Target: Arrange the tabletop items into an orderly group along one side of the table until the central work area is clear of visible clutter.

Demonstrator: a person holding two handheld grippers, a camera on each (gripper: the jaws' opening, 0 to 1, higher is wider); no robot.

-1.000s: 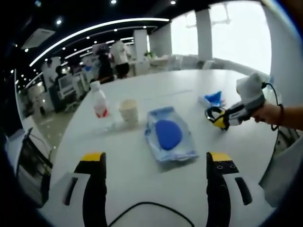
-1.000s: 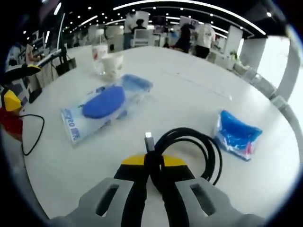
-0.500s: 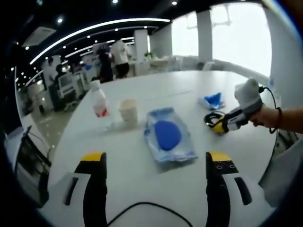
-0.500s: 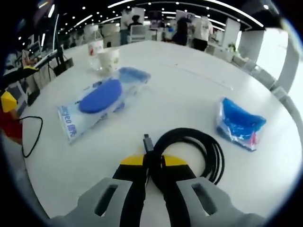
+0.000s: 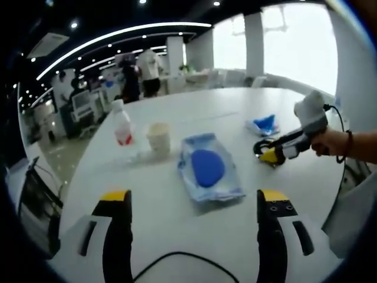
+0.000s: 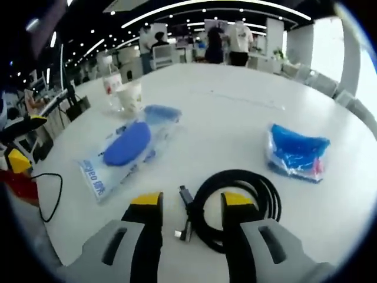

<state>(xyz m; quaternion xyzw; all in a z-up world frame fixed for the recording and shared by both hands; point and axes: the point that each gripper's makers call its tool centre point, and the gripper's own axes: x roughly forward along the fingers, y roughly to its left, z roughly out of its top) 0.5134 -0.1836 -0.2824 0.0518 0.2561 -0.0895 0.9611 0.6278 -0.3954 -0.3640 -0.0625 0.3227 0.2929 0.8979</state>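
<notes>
Coiled black cable lay released on the white table, near its right side beside the small blue packet; right gripper had just spread its jaws (half a second earlier they pinched it). Left gripper hovered wide open, holding nothing.

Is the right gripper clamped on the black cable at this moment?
No. The right gripper stands open, and the coiled black cable lies loose on the table.
</notes>
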